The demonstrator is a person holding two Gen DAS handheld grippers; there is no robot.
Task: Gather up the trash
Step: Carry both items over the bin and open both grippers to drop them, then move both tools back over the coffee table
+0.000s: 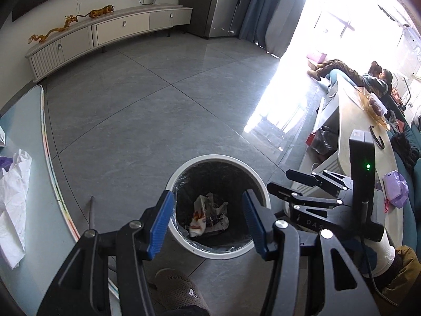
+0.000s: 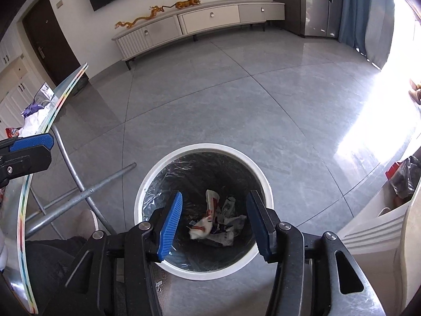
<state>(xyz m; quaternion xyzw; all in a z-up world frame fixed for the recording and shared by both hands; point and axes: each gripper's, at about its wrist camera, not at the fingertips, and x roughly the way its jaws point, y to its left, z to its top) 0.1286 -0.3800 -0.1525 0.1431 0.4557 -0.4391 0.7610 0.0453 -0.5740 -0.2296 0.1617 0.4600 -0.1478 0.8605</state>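
Note:
A white round bin [image 1: 218,158] [image 2: 202,146] with a black liner stands on the grey floor. Crumpled wrappers [image 1: 208,216] [image 2: 215,223] lie at its bottom. My left gripper [image 1: 208,193] hangs open above the bin's mouth, with nothing between its blue pads. My right gripper [image 2: 215,194] is open over the same bin and holds nothing. In the left wrist view the right gripper [image 1: 279,180] shows just right of the bin's rim. White crumpled paper [image 1: 13,197] and a purple scrap [image 1: 5,162] lie on the glass table [image 1: 34,137] to the left.
Metal table legs [image 2: 79,197] stand left of the bin. A slippered foot [image 1: 179,292] is close below it. A long white cabinet [image 1: 368,158] with bags runs along the right. People [image 1: 368,79] sit by the bright window. A low TV cabinet [image 2: 197,23] lines the far wall.

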